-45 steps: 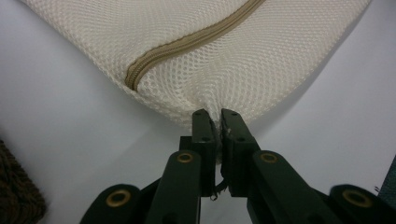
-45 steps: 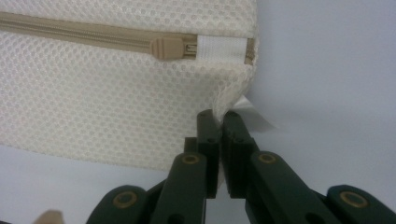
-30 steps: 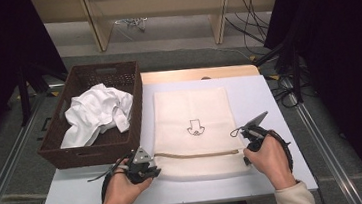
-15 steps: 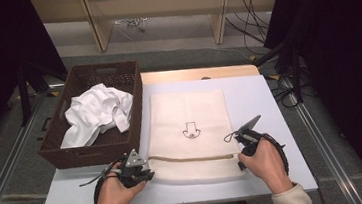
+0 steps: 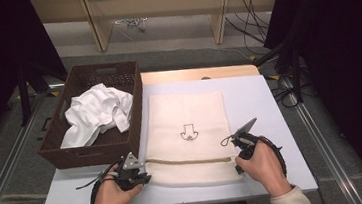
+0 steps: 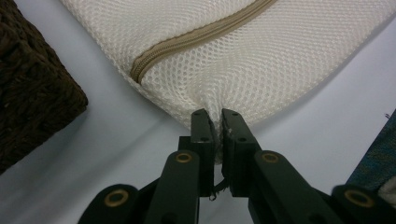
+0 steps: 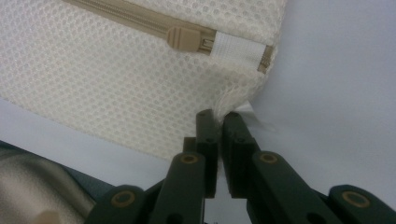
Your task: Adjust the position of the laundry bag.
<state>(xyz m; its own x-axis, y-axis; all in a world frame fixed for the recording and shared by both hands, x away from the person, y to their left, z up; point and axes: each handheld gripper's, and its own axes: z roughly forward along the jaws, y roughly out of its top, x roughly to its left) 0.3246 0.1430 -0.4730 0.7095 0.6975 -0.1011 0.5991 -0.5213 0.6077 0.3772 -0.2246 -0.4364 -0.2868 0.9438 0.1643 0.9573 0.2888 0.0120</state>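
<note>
Cream mesh bag (image 5: 188,131) lies flat on the white worktop (image 5: 269,103), just beside a brown basket (image 5: 63,154) with white cloth (image 5: 97,112) in it. It looks light, soft and floppy, so I think it will sag if taken at one point; the near corners are the good places. The left gripper (image 6: 217,117) is clenched on the near left corner, and the right gripper (image 7: 219,117) is pinching the near right corner, beside the zipper (image 7: 187,38) end.
</note>
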